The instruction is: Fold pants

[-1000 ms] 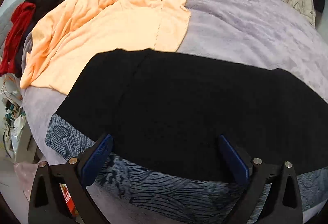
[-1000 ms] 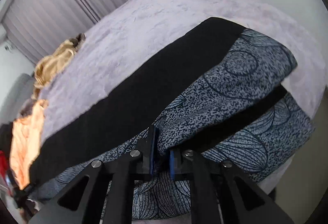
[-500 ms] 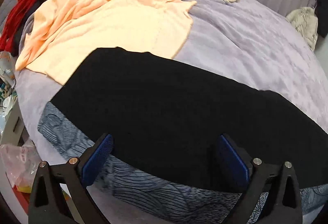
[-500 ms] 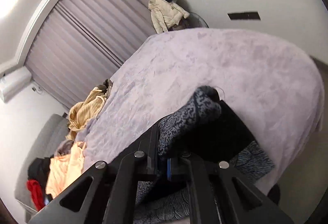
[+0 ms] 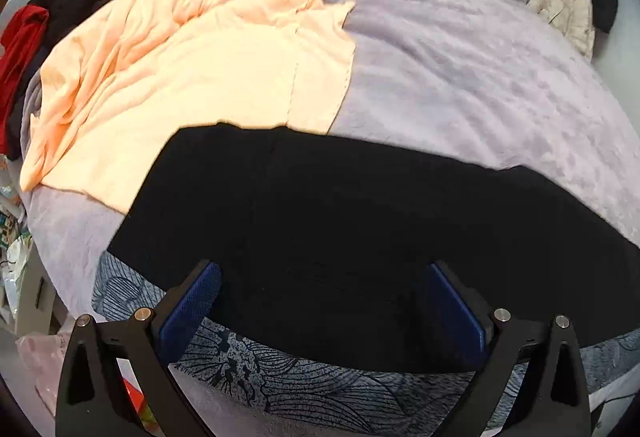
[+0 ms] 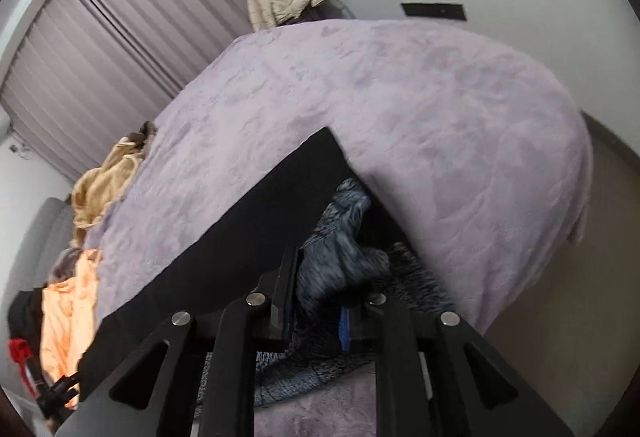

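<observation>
Since the earlier frame, the far end of the pants (image 6: 340,237) had been folded back across the bed (image 6: 440,117). A bunched patterned fold was seen between the opening jaws of the right gripper (image 6: 316,305). The left gripper (image 5: 320,301) was held with jaws spread wide over the black fabric at the bed's near edge, nothing pinched.

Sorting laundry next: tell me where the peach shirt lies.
Left wrist view: the peach shirt lies spread on the lilac blanket, upper left, its hem touching the black pants.

The pants (image 6: 340,269) bunch blurred between the right tongs (image 6: 316,311); whether the opening pads still touch them is unclear
</observation>
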`<state>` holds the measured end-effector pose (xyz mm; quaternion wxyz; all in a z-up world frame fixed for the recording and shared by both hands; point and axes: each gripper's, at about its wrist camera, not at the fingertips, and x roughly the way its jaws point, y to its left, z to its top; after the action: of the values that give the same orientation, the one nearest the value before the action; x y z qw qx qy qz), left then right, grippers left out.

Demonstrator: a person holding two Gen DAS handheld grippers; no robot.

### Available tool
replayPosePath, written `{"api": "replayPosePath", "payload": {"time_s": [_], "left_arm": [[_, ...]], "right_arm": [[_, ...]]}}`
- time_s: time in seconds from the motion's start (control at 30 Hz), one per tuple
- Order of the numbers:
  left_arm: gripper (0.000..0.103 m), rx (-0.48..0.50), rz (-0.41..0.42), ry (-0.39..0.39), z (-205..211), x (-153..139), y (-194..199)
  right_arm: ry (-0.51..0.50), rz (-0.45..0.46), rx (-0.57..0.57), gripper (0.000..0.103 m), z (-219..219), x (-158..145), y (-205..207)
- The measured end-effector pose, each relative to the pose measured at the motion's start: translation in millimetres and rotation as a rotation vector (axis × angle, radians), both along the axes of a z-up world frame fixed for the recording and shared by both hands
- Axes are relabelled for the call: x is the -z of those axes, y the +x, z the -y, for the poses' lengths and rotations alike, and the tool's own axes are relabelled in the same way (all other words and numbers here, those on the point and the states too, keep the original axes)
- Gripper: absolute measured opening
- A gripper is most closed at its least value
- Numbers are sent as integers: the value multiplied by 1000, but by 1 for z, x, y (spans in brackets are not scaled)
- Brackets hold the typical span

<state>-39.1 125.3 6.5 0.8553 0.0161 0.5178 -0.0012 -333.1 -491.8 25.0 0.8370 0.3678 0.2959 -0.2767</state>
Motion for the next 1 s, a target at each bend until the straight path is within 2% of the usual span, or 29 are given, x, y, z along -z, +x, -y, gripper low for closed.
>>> {"api": "replayPosePath", "payload": {"time_s": [0.03, 0.07, 0.1, 0.17, 0.23, 0.3, 0.33, 0.37, 0.47, 0.53, 0.6, 0.67, 0.73, 0.77, 0.8, 0.87, 0.9, 0.97, 1.0], "left_arm": [[103, -37, -53, 24, -1, 14, 6], [103, -56, -44, 2, -5, 18, 6], [103, -66, -25, -6, -6, 16, 3], [103, -76, -3, 40, 0, 8, -4], [103, -55, 20, 86, 17, 1, -9], [103, 53, 24, 24, 48, -2, -17], [103, 119, 36, -1, 69, -5, -24], [103, 171, 53, 6, 90, -6, -30], [103, 259, 68, 73, 133, -1, -42], [103, 279, 56, 71, 136, 6, -47], [103, 258, 42, 74, 128, 14, -43], [103, 188, 35, 70, 107, 18, -35], [103, 113, 34, 43, 80, 20, -31], [103, 78, 38, 33, 67, 19, -31], [103, 45, 37, 16, 52, 19, -29], [103, 26, 1, -49, 39, 25, -23], [103, 19, -9, -39, 41, 26, -21], [103, 10, 18, 56, 64, 23, -20], [103, 42, 35, 57, 79, 19, -23]], "right_arm": [[-18, -79, 91, 81, 1, -2, -5], [-42, -146, 197, 87, 2, -4, -13], [-79, -174, 280, 87, 1, -10, -22], [-199, -143, 268, 87, -15, -32, -26], [-363, -177, 156, 87, -46, -53, 0], [-475, -201, -33, 89, -84, -61, 39], [-491, -194, -134, 90, -105, -61, 60], [-487, -186, -235, 90, -125, -57, 81], [-430, -219, -473, 90, -181, -35, 136], [-413, -250, -595, 90, -208, -14, 157], [-457, -338, -642, 91, -223, 5, 168], [-456, -357, -648, 93, -216, 21, 165], [-463, -375, -564, 103, -199, 21, 156], [-472, -409, -496, 103, -185, 21, 150], [-451, -429, -446, 103, -170, 24, 146], [-372, -400, -390, 102, -145, 26, 136], [-375, -409, -366, 103, -139, 24, 132], [-403, -425, -330, 103, -139, 16, 132], [-396, -372, -328, 103, -143, 8, 132]]}}
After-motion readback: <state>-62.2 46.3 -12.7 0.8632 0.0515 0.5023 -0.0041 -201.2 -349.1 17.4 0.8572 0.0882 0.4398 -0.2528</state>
